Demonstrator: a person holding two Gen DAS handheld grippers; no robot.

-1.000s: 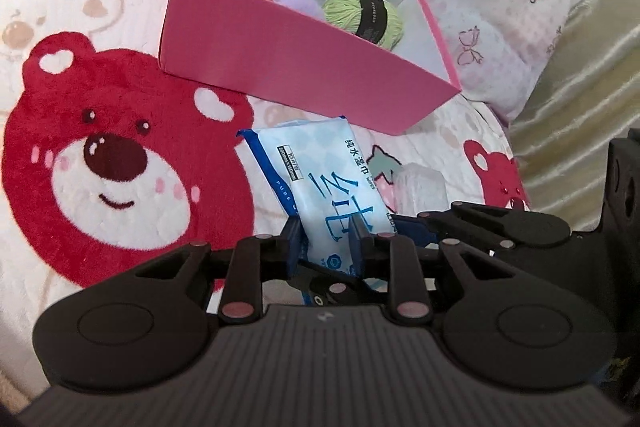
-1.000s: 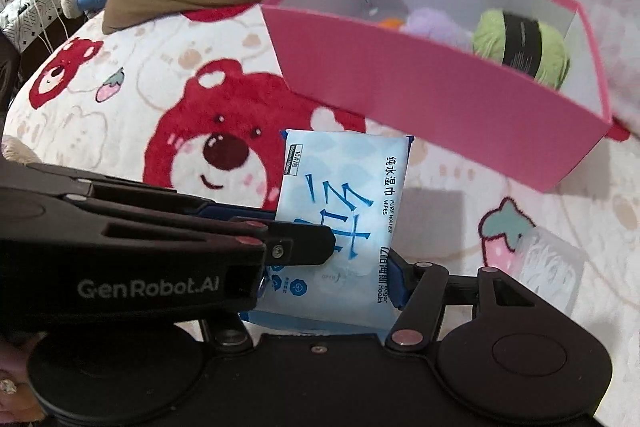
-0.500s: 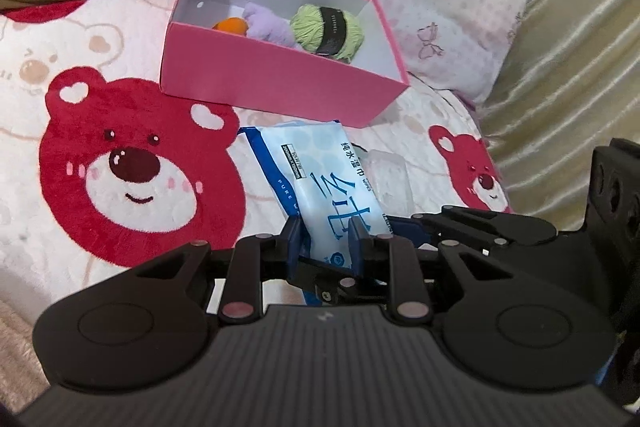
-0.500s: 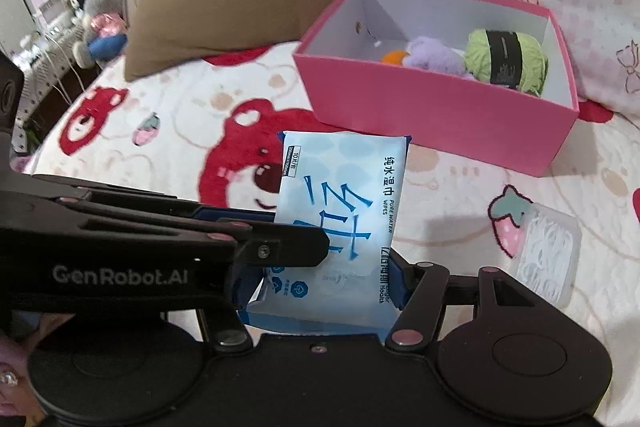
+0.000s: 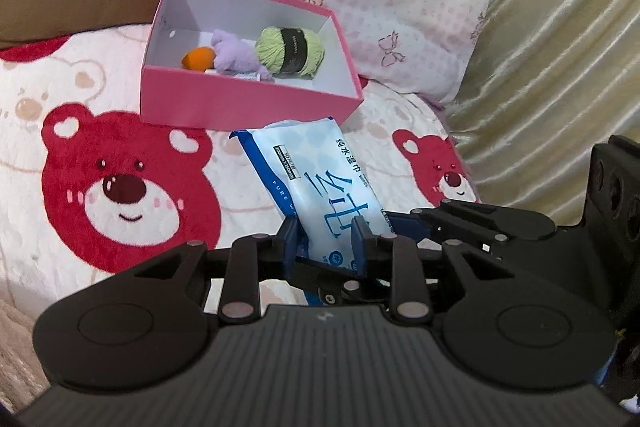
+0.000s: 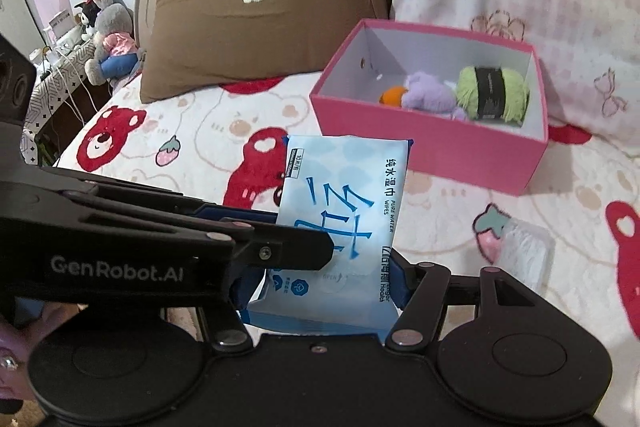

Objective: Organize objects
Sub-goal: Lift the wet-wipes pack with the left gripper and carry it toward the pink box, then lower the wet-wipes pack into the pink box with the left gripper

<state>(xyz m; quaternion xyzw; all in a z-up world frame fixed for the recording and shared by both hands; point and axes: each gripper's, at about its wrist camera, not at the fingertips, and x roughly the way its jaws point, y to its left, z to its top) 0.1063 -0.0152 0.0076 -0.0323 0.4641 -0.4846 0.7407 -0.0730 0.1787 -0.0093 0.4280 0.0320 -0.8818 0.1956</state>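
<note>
Both tongs, the left gripper (image 5: 326, 241) and the right gripper (image 6: 322, 267), hold the blue wipes pack (image 6: 340, 211) up over the bear blanket (image 5: 120, 187), so next I think it goes into the pink box (image 6: 424, 147).

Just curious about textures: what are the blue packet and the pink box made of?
The blue packet looks like thin glossy plastic film: it shines and crinkles at the sealed ends. The pink box seems to be matte cardboard, with stiff straight walls, sharp corners and a plain white inside.
</note>
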